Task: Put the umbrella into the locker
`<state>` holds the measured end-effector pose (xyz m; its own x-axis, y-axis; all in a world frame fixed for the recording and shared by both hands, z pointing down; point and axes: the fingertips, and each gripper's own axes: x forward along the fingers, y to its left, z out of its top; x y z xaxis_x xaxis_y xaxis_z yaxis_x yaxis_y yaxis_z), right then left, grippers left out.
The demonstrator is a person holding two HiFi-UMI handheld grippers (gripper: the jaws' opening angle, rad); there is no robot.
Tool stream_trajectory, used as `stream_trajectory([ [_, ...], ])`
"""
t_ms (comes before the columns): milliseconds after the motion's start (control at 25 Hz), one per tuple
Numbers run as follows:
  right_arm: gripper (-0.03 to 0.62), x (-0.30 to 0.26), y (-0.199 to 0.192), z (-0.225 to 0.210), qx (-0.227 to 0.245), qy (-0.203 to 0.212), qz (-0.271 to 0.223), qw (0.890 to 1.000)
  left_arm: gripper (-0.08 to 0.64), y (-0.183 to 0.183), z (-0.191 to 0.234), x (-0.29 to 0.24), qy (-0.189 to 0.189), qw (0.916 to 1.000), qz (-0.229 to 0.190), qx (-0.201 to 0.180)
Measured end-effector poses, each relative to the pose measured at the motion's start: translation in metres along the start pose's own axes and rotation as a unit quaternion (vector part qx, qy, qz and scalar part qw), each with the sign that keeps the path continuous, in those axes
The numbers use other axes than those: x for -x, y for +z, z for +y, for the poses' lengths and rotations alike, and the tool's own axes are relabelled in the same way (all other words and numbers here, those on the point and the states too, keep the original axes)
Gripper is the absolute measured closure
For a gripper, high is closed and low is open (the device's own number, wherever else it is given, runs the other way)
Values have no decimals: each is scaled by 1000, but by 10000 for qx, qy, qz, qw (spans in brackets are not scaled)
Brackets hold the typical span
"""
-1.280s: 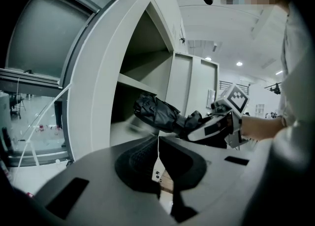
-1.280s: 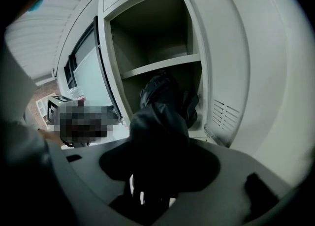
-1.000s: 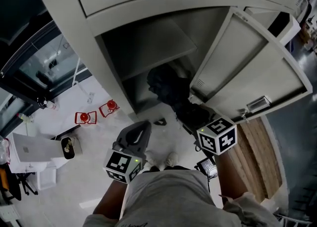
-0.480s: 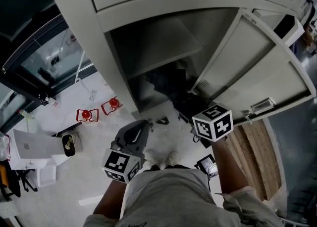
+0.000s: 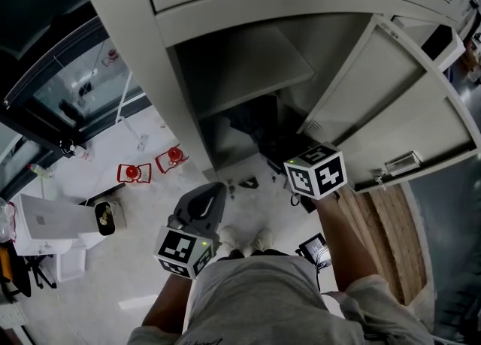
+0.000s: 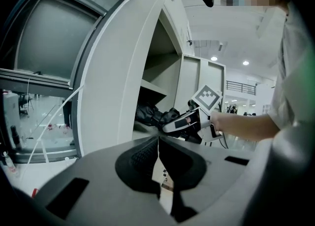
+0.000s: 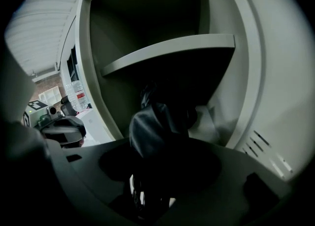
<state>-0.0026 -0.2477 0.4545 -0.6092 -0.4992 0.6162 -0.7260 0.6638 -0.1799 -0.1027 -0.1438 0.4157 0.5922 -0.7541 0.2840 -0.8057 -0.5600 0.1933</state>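
Observation:
The grey locker [image 5: 225,5] stands open, with its door [image 5: 391,110] swung out to the right. A black folded umbrella [image 5: 252,122] lies partly in the compartment under the shelf [image 5: 240,65]. My right gripper [image 5: 289,152], below its marker cube, is shut on the umbrella's near end at the locker mouth. In the right gripper view the umbrella [image 7: 155,124] runs from the right gripper [image 7: 152,171] in under the shelf [image 7: 167,52]. My left gripper [image 5: 210,199] hangs shut and empty in front of the locker. The left gripper [image 6: 158,144] view shows the umbrella [image 6: 150,115] going in.
The locker's side wall [image 6: 108,87] is just left of the opening. Two red objects [image 5: 131,173] lie on the pale floor by a glass wall [image 5: 68,88]. A white box [image 5: 52,219] stands at the left. Wooden flooring [image 5: 383,223] runs under the door. The person's shoes [image 5: 240,242] face the locker.
My right gripper has moved forward toward the locker with the umbrella, whose dark bundle now sits deeper under the shelf. The left gripper has stayed where it was.

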Motion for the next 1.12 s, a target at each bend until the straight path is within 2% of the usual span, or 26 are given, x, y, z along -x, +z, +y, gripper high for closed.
stream_trajectory([
  [440,365,-24,11,-3,78,16,112,9999,540,-5,7,4,90,9998,113,111],
  [1120,365,-62,-5,-11,143,-5,468,9988,540,-10,24,10,320,9992,141,181],
])
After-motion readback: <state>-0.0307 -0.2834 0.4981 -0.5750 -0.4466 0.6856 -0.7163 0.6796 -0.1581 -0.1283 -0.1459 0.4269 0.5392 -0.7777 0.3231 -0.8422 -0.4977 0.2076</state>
